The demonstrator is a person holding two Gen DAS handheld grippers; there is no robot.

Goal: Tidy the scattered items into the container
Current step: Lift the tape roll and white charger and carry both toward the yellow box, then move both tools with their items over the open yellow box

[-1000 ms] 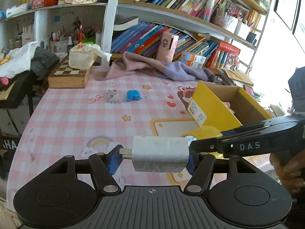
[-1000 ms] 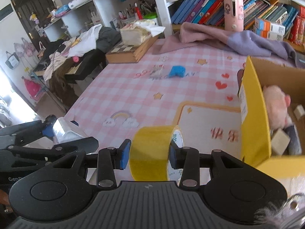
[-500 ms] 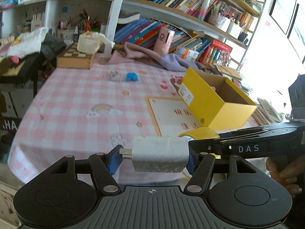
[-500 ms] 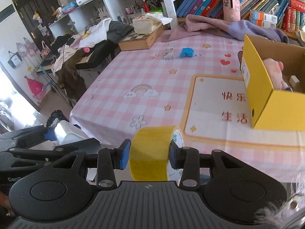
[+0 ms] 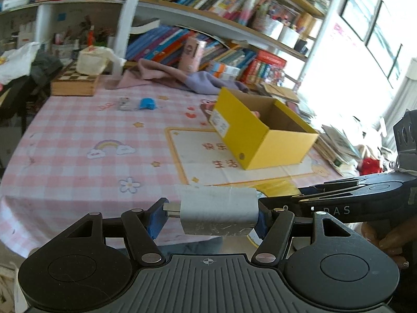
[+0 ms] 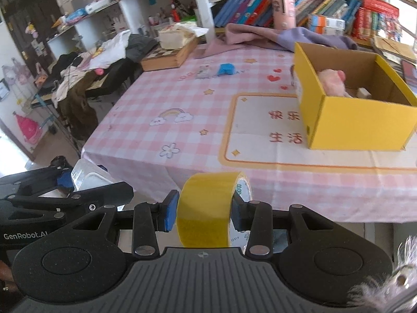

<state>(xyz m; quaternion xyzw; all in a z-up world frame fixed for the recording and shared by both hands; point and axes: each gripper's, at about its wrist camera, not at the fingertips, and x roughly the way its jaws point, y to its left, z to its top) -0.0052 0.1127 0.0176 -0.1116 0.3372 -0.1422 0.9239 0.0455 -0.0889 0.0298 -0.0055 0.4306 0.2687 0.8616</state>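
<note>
Left wrist: left tool grips charger | right tool grips tape

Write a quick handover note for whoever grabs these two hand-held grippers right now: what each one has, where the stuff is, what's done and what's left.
Left hand-held gripper: shut on a white charger, held off the near edge of the table.
Right hand-held gripper: shut on a roll of yellow tape, also short of the table.
Yellow box: open, on the right side of the table, already holding a pink plush toy and some small pieces.
Left to do: drop the charger and tape into the box, then fetch the blue item and the small grey item lying beside it at the far side.
</note>
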